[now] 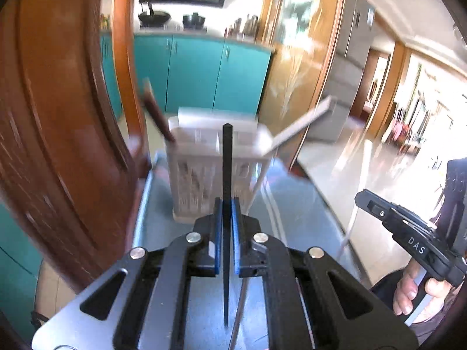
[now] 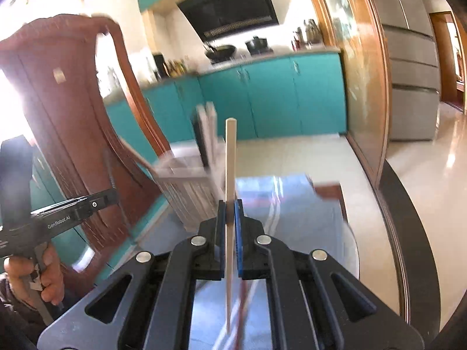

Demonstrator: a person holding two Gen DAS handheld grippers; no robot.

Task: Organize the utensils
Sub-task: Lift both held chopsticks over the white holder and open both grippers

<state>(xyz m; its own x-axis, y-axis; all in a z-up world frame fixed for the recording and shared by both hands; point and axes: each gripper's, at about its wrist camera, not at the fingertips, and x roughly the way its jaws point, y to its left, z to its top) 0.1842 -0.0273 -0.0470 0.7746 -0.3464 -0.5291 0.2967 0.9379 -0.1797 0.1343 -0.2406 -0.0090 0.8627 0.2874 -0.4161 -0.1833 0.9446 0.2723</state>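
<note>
L gripper: fingers pinched on a black chopstick, held upright, pointed end toward the camera, blunt end rising in front of the holder. R gripper: fingers pinched on a pale wooden chopstick, also upright, w/ a reddish stick just beside its lower end, blurred. Both hang over a glass-topped bench. Further out on the bench stands a white slotted utensil holder; a brown handle leans out its left side, a grey flat utensil out its right. Behind: wooden chair back, teal cabinets, wok on the stove, fridge.
</note>
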